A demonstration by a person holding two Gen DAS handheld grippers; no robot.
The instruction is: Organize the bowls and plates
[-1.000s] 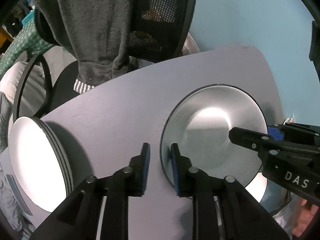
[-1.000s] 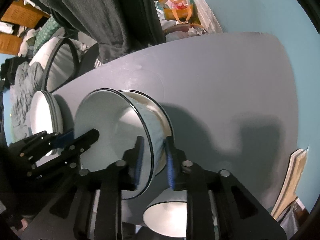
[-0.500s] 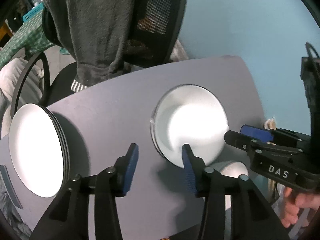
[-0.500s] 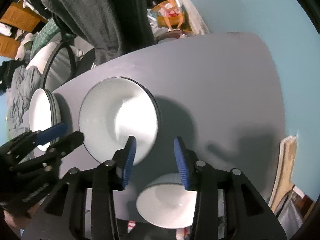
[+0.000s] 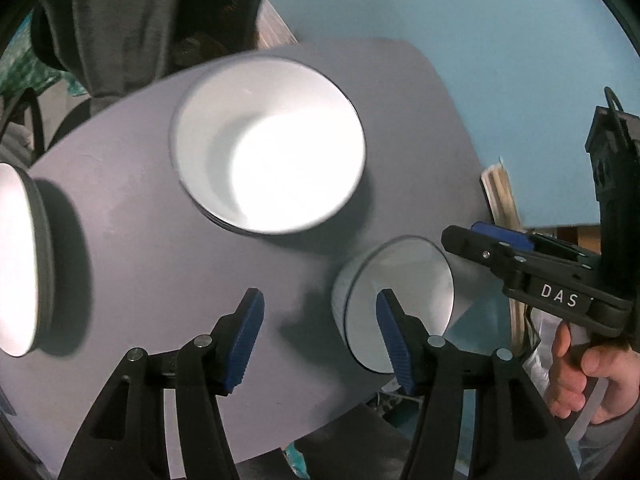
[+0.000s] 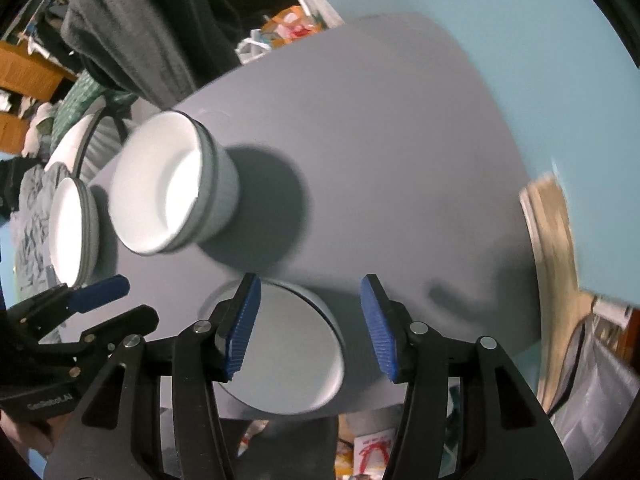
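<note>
Both of your claws are spread wide and carry nothing: the left gripper (image 5: 318, 338) hangs over the near edge of the grey tabletop (image 5: 132, 216), and the right gripper (image 6: 310, 328) has its blue pads either side of a lone white bowl (image 6: 288, 344).

By the look of it you are most of the way through. A stack of white bowls (image 6: 172, 188) stands nested toward the middle of the table, and a stack of white plates (image 6: 74, 232) sits at its left edge, just beside the bowls. What seems left is the lone bowl at the near edge, well apart from the stack; I would judge it belongs on top of the bowls.

Around the table: a dark office chair (image 5: 224, 4) draped with a grey garment (image 6: 132, 28) at the far edge, a blue wall (image 5: 460, 40) to the right, and a wooden board (image 6: 550, 224) leaning off the right edge. Nothing lies between the lone bowl and the stack, though your left gripper sits close to that path.
</note>
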